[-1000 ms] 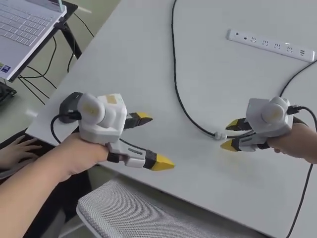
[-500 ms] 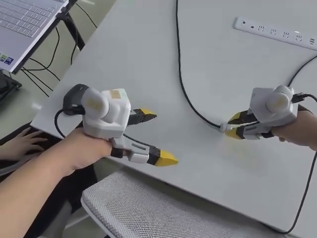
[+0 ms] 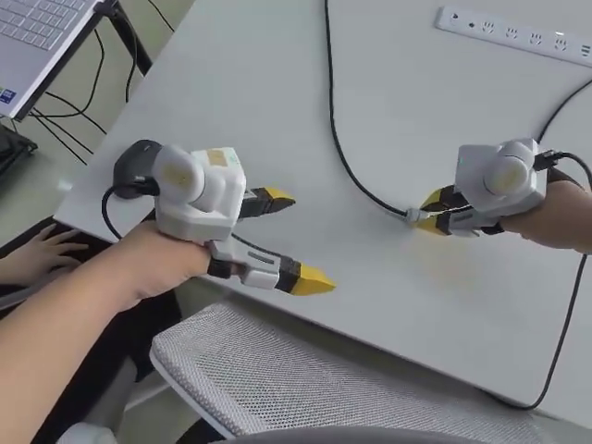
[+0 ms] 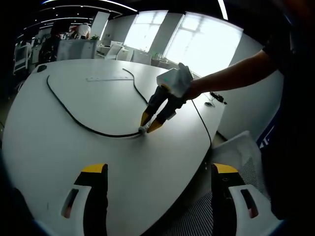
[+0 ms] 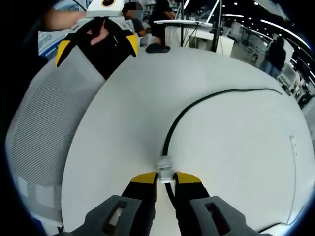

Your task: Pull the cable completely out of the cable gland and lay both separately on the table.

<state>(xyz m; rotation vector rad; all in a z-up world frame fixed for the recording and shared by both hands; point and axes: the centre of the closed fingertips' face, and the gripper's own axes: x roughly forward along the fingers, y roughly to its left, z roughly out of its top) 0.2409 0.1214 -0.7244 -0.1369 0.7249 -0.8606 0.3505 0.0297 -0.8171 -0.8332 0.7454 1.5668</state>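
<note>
Right gripper (image 5: 165, 183): jaws near-closed on cable (image 5: 197, 104) just behind cable gland (image 5: 164, 168), probably pinching it. Gland on bench (image 3: 277, 111), cable axis straight ahead. Left gripper (image 3: 298, 239) spread, well apart, facing gland.

White table (image 3: 277, 92), grey mesh chair (image 3: 324, 379), bright windows (image 4: 197, 39).

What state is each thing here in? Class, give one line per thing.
left tool: open, empty.
right tool: shut on gland.
gland: on the cable, not pulled off.
cable: threaded through gland, lying slack.
laptop: lid open.
</note>
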